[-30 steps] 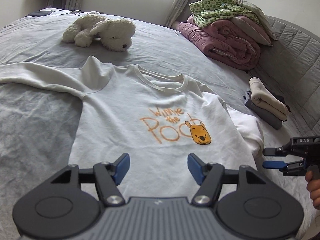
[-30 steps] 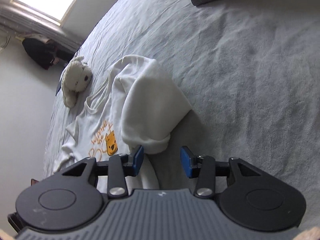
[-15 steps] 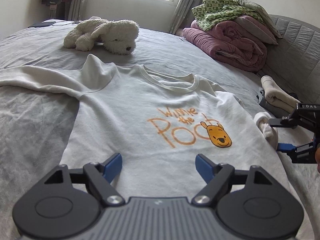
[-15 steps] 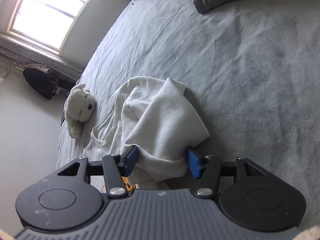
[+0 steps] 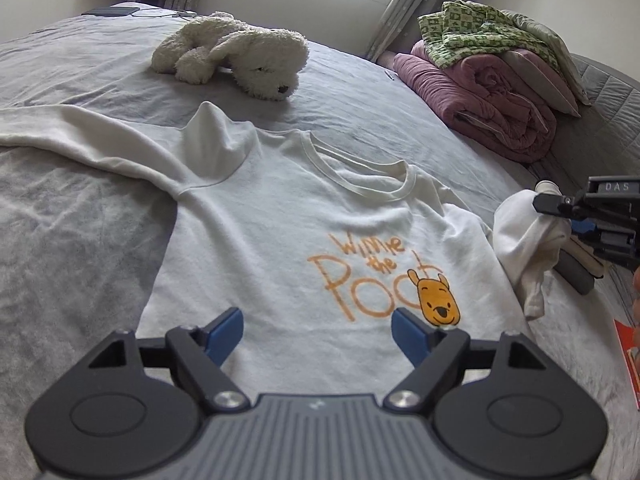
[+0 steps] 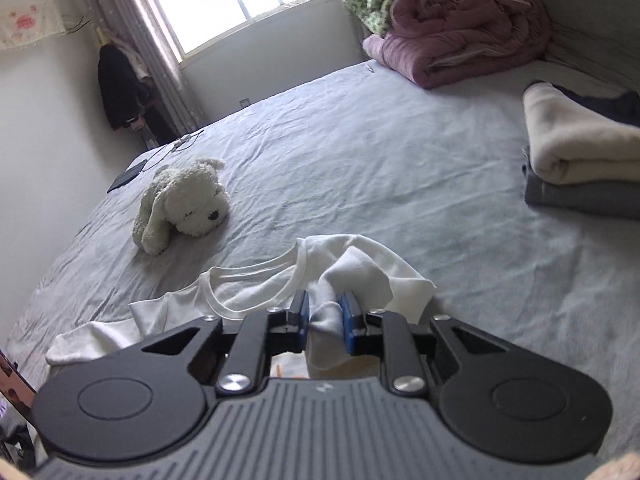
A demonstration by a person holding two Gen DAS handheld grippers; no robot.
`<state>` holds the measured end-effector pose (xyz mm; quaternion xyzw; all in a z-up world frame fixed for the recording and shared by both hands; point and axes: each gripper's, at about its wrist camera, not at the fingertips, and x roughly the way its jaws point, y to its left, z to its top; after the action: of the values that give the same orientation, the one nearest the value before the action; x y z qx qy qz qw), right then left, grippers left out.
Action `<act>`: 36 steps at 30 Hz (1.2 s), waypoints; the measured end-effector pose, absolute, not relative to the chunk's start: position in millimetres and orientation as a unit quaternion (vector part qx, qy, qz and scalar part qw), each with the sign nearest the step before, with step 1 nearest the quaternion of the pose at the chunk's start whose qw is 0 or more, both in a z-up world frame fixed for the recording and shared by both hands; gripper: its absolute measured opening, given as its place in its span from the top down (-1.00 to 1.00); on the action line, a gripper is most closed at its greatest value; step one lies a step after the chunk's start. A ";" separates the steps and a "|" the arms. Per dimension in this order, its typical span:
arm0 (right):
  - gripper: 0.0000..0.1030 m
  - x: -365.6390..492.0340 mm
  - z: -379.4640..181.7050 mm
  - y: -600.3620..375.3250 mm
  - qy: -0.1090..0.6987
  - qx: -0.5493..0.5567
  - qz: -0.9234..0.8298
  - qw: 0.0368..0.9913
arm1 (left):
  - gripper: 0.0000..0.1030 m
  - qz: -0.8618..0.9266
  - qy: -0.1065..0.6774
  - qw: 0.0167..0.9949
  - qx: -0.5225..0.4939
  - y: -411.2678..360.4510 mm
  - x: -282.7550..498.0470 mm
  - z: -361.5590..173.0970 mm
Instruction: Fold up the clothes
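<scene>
- The right gripper (image 6: 325,316) has just been closing, and its blue pads now pinch a bunched fold of sleeve of the white long-sleeved sweatshirt with an orange bear print (image 5: 280,240); the cloth is raised off the bed.
- The left gripper (image 5: 318,330) hovers with its jaws spread wide over the sweatshirt's lower front, nothing between them; the orange print lies just ahead, toward its right finger.
- The sweatshirt lies face up on the grey bedsheet (image 5: 80,240), its other sleeve stretched far to the left gripper's left.
- Ahead and to the right of the right gripper sits a folded cream garment stacked on a folded grey one (image 6: 580,160).
- Farther ahead and left lies a fluffy white plush dog (image 6: 184,204).
- Farthest, by the window, a rolled mauve quilt (image 6: 460,28) carries a green patterned blanket (image 5: 472,28).
</scene>
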<state>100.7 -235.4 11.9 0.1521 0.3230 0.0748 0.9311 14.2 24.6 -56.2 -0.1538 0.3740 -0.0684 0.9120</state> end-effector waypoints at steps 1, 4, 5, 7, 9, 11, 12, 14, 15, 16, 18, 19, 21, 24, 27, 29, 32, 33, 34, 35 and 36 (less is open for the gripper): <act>0.83 107.1 13.1 -225.7 0.329 0.142 0.087 0.930 | -0.60 -0.066 0.374 0.912 -0.155 25.9 14.3 -54.8; 0.83 123.1 10.6 -195.1 0.359 0.111 0.117 0.919 | -0.59 -0.053 0.374 0.912 -0.157 30.5 15.3 -51.2; 0.83 126.6 8.0 -185.6 0.370 0.101 0.121 0.915 | -0.59 -0.052 0.375 0.912 -0.158 31.8 15.6 -50.5; 0.83 126.3 8.5 -177.1 0.376 0.088 0.125 0.914 | -0.59 -0.050 0.378 0.910 -0.162 33.9 15.9 -49.3; 0.67 121.3 12.7 -177.2 0.369 0.086 0.125 0.917 | -0.59 -0.054 0.380 0.908 -0.167 35.0 16.0 -47.8; 0.26 115.8 18.6 -180.4 0.361 0.085 0.117 0.921 | -0.59 -0.058 0.380 0.908 -0.169 35.0 15.9 -45.8; 0.16 112.7 22.2 -186.4 0.357 0.085 0.104 0.924 | -0.59 -0.060 0.379 0.908 -0.168 34.7 16.0 -44.7; 0.09 106.9 26.2 -205.2 0.352 0.099 0.074 0.928 | -0.59 -0.062 0.379 0.908 -0.169 34.0 16.1 -42.9; 0.06 104.0 28.0 -215.0 0.349 0.106 0.059 0.929 | -0.59 -0.062 0.380 0.907 -0.170 33.9 16.2 -42.4; 0.00 101.1 27.9 -225.5 0.348 0.119 0.045 0.929 | -0.59 -0.063 0.381 0.907 -0.170 33.6 16.2 -42.2; -0.05 94.1 25.9 -247.3 0.350 0.153 0.019 0.924 | -0.59 -0.065 0.382 0.906 -0.170 33.1 16.1 -42.5; -0.08 91.2 23.1 -256.3 0.352 0.173 0.013 0.920 | -0.59 -0.065 0.383 0.906 -0.168 32.9 16.0 -42.8; -0.12 87.6 15.9 -268.1 0.361 0.216 0.012 0.907 | -0.59 -0.064 0.385 0.906 -0.165 31.6 16.0 -44.3; -0.14 85.5 8.7 -272.8 0.368 0.268 0.022 0.890 | -0.59 -0.065 0.390 0.905 -0.158 28.1 15.5 -48.4; -0.25 81.8 9.1 -263.2 0.365 0.279 0.030 0.888 | -0.59 -0.067 0.397 0.903 -0.151 25.4 15.2 -52.7; -0.34 77.4 9.0 -252.8 0.361 0.266 0.032 0.893 | -0.59 -0.067 0.400 0.902 -0.150 25.6 15.6 -53.9; -0.36 73.4 4.1 -235.3 0.359 0.221 0.023 0.907 | -0.59 -0.066 0.402 0.900 -0.153 26.7 16.8 -54.8; -0.37 73.6 -0.1 -227.7 0.361 0.196 0.016 0.912 | -0.59 -0.066 0.404 0.899 -0.154 26.6 17.2 -55.3; -0.37 75.4 -6.0 -220.3 0.366 0.172 0.009 0.915 | -0.59 -0.066 0.405 0.899 -0.155 26.1 17.5 -55.8; -0.37 77.6 -12.3 -213.1 0.371 0.148 0.002 0.917 | -0.59 -0.068 0.406 0.899 -0.153 25.1 17.3 -56.5; -0.37 80.2 -18.8 -207.7 0.373 0.131 -0.006 0.918 | -0.59 -0.070 0.406 0.899 -0.151 24.0 17.1 -57.1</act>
<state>80.2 -207.7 -18.8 0.1309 0.3732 -0.0057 0.9184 17.1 24.0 -57.1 -0.1507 0.4062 -0.0696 0.8986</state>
